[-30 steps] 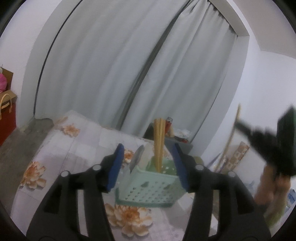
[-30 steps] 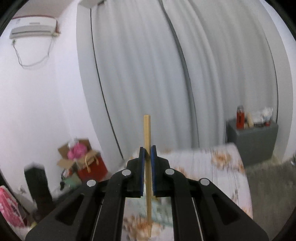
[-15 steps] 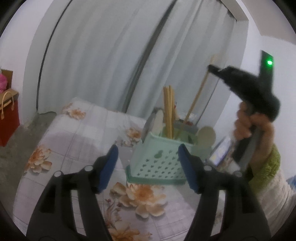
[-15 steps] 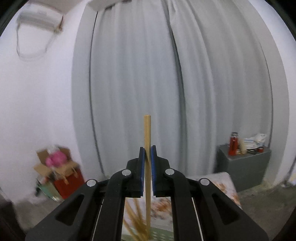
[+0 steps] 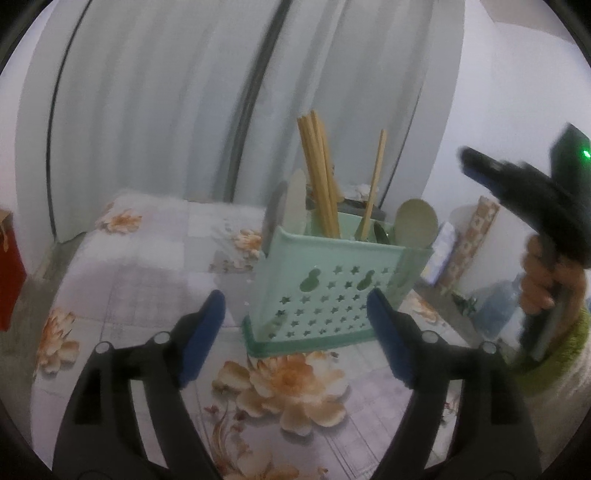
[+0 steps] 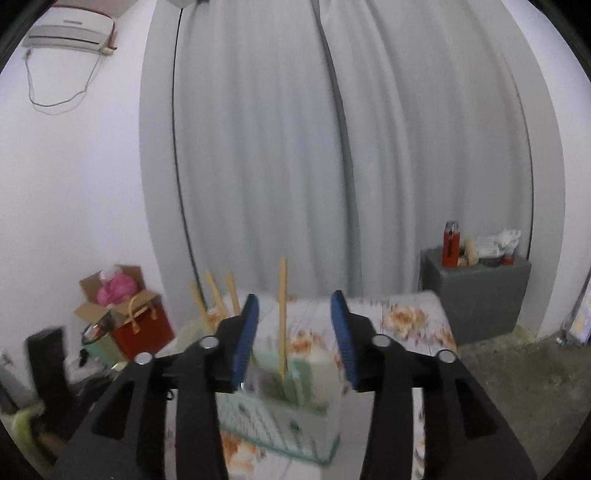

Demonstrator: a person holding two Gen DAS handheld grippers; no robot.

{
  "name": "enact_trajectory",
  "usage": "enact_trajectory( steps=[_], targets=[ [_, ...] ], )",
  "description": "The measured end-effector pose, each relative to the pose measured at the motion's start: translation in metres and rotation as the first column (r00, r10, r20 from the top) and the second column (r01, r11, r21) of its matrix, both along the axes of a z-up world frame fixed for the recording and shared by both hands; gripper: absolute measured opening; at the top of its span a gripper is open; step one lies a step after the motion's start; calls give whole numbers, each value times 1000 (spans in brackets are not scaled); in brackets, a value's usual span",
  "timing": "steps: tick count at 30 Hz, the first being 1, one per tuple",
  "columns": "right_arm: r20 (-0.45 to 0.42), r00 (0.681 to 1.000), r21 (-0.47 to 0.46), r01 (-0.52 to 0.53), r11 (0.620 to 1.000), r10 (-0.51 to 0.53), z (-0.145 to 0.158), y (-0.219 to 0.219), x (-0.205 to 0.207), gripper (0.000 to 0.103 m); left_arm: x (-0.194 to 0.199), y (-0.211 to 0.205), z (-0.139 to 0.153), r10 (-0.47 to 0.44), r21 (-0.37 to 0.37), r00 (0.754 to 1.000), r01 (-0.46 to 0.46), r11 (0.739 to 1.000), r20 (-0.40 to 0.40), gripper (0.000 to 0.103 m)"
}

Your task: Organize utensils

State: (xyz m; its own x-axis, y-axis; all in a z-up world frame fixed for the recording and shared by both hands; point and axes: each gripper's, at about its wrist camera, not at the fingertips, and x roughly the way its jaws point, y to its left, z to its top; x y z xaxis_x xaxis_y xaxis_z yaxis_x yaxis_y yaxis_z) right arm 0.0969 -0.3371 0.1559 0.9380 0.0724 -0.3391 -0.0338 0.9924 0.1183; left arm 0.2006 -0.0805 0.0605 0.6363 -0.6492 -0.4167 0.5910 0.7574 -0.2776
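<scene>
1. Centrally, mint-green utensil caddy (image 5: 332, 291): upright on the floral tablecloth (image 5: 147, 280), holding a chopstick bundle (image 5: 317, 173) and spoons.
2. Single chopstick (image 6: 282, 317): standing in the caddy, between the right gripper's (image 6: 294, 336) opening jaws, untouched.
3. Left gripper (image 5: 295, 328): jaws opening, flanking the caddy without contact.

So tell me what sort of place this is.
Most likely a room in a home, not a lab. A floral tablecloth covers the table, grey curtains hang floor-length behind it, and a wall air conditioner sits above a cardboard box of belongings.
</scene>
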Motion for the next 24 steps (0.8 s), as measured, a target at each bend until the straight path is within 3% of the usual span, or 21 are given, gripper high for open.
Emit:
enact_trajectory(
  steps=[3,9,14,18,21,24],
  targets=[
    [-116,991,21,-65,998,67,-28,-17,-5,59,10,-12,-4,-25,27,1000,25,999,2,75],
    [-327,935,75,-119,990,137,-98,-42,24,64,32,-34,-17,-52,90,999,53,995,-16,75],
    [-346,912,147,-177,973,218,-127,-46,55,64,42,-45,-25,-69,88,997,72,994,-39,75],
    [-356,899,114,-231,966,257,-133,-26,59,66,44,-52,-28,-76,88,996,80,993,-42,74],
    [-371,905,51,-206,977,210,-132,-12,60,67,45,-51,-28,-61,70,996,66,995,-59,72],
    [-376,903,66,-195,979,206,-130,-8,54,67,41,-45,-27,-52,69,996,57,996,-77,72]
  ],
)
